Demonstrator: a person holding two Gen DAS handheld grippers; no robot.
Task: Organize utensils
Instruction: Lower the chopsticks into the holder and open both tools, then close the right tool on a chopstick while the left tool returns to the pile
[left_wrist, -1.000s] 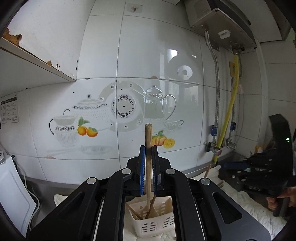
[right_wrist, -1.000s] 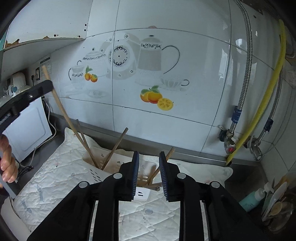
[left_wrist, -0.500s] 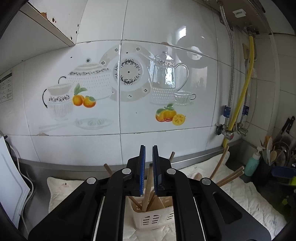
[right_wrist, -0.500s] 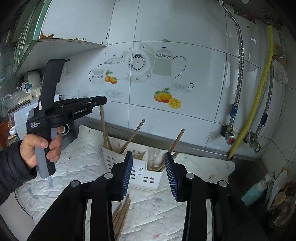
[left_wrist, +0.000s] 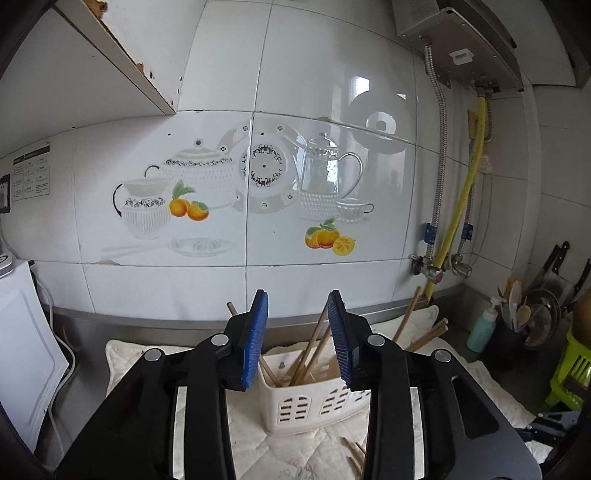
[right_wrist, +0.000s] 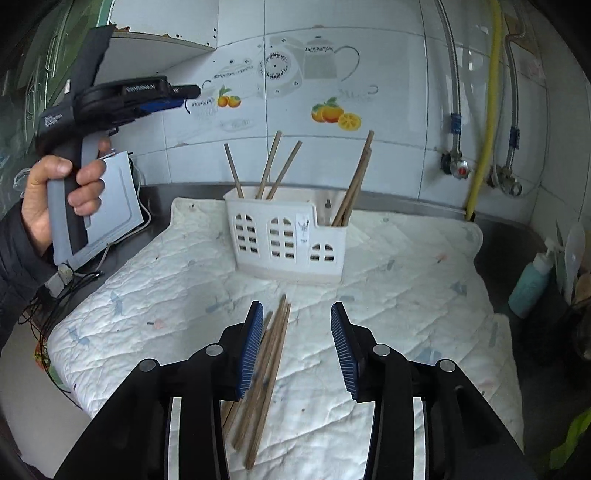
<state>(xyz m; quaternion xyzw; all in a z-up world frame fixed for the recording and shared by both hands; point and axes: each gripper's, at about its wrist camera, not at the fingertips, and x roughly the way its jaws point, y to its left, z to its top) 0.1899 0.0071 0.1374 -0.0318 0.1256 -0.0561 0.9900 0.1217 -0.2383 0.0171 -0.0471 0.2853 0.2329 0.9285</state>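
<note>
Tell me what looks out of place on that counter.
A loose bundle of wooden chopsticks lies flat on the quilted mat, in front of the white holder, while others stand inside it. Also, the cabinet edge above is chipped.

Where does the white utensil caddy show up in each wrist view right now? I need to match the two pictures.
Left wrist view: the white utensil caddy sits low centre, just beyond the open tongs, chopsticks standing in it.
Right wrist view: the caddy stands mid-frame on the quilted mat, well beyond the tongs.
Shared landmark: the orange-fruit decal on the wall tiles above the caddy.
</note>
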